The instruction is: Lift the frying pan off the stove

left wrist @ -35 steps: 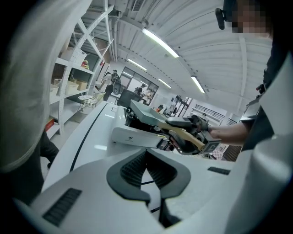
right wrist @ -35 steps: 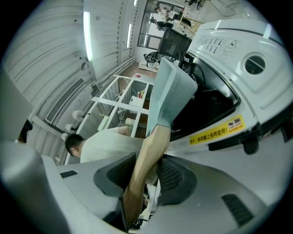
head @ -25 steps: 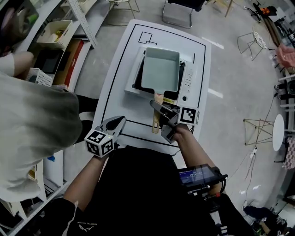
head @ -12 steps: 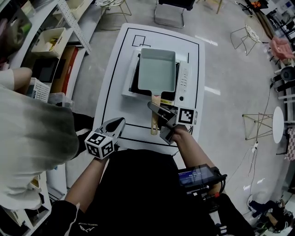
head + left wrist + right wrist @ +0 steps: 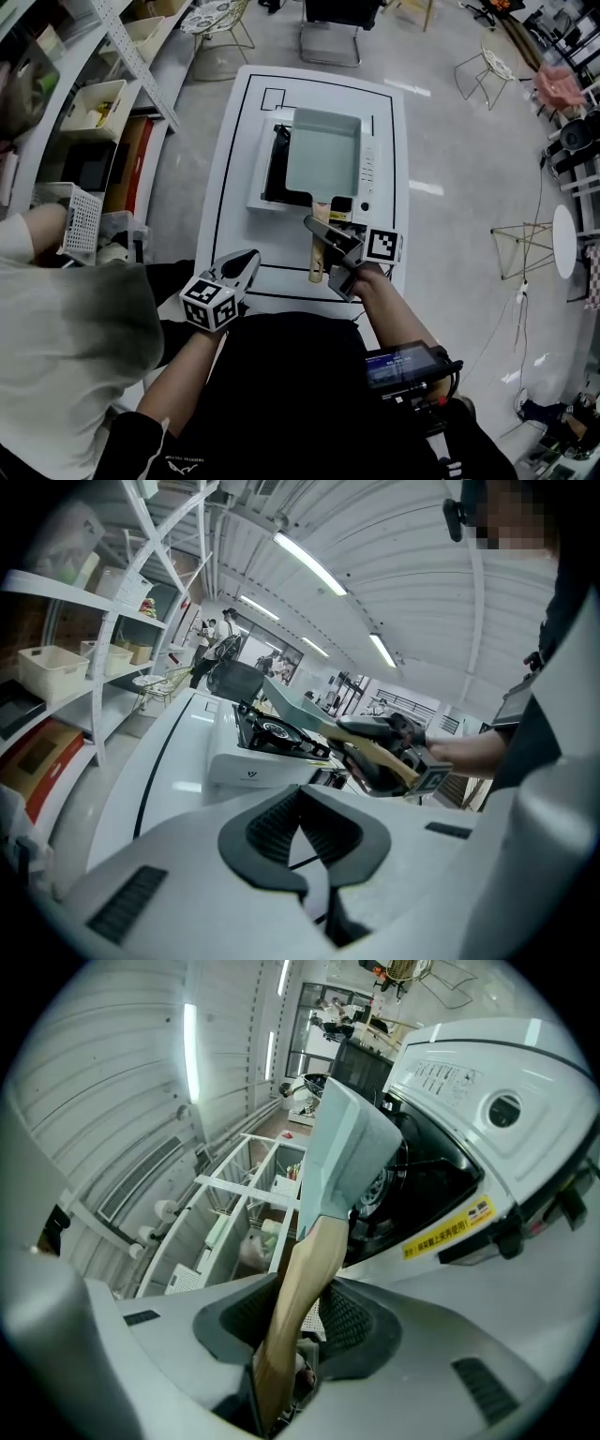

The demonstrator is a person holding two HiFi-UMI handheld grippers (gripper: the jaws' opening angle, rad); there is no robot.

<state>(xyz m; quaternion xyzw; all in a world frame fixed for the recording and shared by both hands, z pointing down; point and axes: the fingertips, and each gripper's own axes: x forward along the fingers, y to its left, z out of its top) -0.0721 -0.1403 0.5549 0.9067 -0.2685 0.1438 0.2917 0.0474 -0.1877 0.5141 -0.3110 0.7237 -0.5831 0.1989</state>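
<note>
Right gripper (image 5: 300,1297) is clamped on the wooden handle (image 5: 309,1246), far back from the pan's weight, so I'd brace the wrist against droop. Just ahead, the frying pan (image 5: 323,152) looks clear of the burner (image 5: 272,731), directly above the stove (image 5: 265,194) — lift straight and level. Left gripper (image 5: 300,794) is closed and empty, off to the side by the table (image 5: 234,202) edge.

Illumination is bright and even, supplied by ceiling strip lights (image 5: 309,562). The white bench (image 5: 178,761) returns soft glare patches in the left gripper view. Shadows are faint and diffuse. Both gripper views show heavy barrel distortion, dark vignetted corners and a soft near foreground. The head view is sharp.
</note>
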